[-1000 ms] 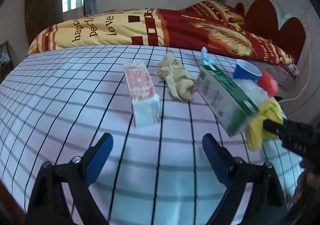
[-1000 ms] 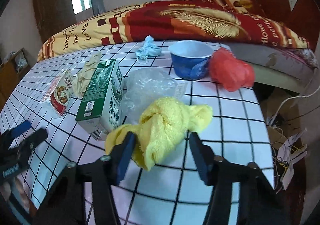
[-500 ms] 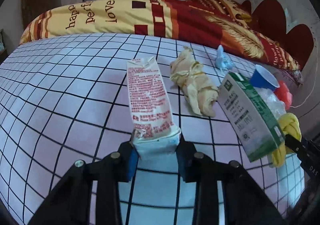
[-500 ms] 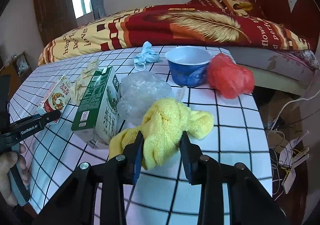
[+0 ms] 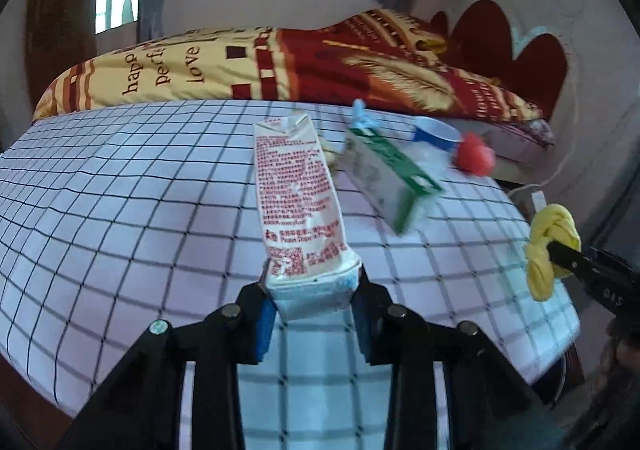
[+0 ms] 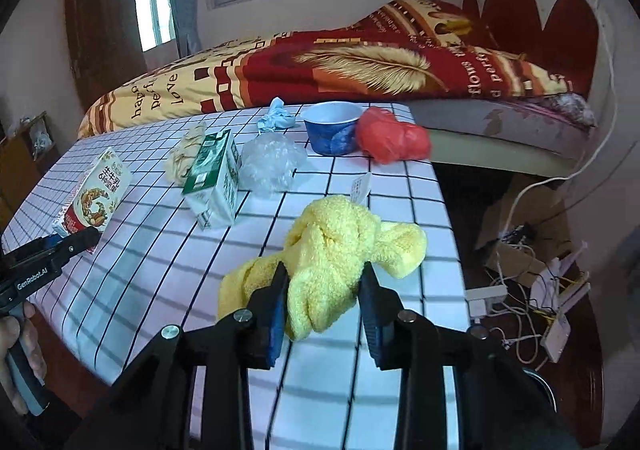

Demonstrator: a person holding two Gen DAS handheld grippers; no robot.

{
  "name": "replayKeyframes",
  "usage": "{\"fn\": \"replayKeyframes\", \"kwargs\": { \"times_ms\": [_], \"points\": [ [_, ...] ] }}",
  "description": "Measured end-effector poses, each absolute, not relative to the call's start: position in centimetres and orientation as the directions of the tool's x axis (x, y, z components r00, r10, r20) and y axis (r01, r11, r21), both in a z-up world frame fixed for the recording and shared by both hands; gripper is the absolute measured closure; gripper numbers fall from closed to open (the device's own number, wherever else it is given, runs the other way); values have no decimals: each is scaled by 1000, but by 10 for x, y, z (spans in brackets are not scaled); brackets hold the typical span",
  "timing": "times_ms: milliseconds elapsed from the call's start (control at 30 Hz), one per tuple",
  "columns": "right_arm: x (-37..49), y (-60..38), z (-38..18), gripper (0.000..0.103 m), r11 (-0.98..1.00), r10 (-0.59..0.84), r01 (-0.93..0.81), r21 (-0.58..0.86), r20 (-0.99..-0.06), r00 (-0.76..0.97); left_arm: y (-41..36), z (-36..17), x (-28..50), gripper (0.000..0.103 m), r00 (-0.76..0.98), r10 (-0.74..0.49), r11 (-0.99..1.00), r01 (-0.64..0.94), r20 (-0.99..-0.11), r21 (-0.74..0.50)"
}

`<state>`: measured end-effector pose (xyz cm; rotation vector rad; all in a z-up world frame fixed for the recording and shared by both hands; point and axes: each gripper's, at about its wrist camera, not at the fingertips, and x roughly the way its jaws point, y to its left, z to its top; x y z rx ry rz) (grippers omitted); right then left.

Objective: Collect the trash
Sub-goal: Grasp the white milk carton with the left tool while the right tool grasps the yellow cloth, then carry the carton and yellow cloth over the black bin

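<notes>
Two pieces of trash are in hand. The left tongs (image 5: 314, 300) are clenched on the bottom end of a red-printed carton (image 5: 298, 193), which juts forward from them, raised off the checked tabletop (image 5: 132, 209). The right tongs (image 6: 324, 300) grip a yellow cloth (image 6: 332, 250), a knotted bundle bulging out above and to both sides of the blue pads (image 6: 276, 320); part of it hangs down left of the tongs, and whether it touches the tabletop cannot be told.

Six more pieces lie on the tabletop. One green carton (image 6: 214, 179) lies on its side near the middle. Just right of it is one clear crumpled bag (image 6: 272, 165), touching or nearly touching it. Behind the green carton lies one tan crumpled wrapper (image 6: 186, 157), mostly hidden in the left wrist view by the red carton. At the far edge are one pale blue wad (image 6: 278, 117), one blue cup (image 6: 332, 127) standing upright, and one red bag (image 6: 390, 135) just beside the cup. A small white slip (image 6: 360, 187) stands near the yellow cloth; its print is too small to read.

Beyond the tabletop is a bed with a red and yellow blanket (image 6: 340, 65). On the floor to the right lie cables (image 6: 528, 282) and a cardboard piece, partly cut off.
</notes>
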<state>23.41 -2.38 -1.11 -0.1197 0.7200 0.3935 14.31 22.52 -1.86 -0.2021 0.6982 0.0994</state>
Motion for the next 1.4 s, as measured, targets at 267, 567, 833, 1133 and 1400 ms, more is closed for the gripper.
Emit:
{"fn": "replayKeyframes", "kwargs": {
  "times_ms": [267, 567, 833, 1133, 1400],
  "points": [
    [179, -66, 4, 68, 931, 288, -364, 7, -627, 724, 178, -7, 116, 68, 777, -41, 985, -72, -628, -154],
    [143, -134, 4, 68, 962, 215, -273, 3, -623, 752, 106, -13, 112, 68, 755, -143, 987, 65, -640, -144],
    [129, -194, -7, 68, 983, 145, -183, 8, -646, 749, 49, -15, 111, 68, 725, -226, 974, 186, -650, -131],
    [114, -240, -17, 68, 995, 73, -103, -6, -665, 744, -9, -20, 108, 68, 684, -310, 942, 313, -661, -118],
    [102, -268, -24, 68, 999, 31, -50, -9, -673, 739, -44, -25, 103, 68, 646, -355, 916, 385, -675, -113]
  ]
}}
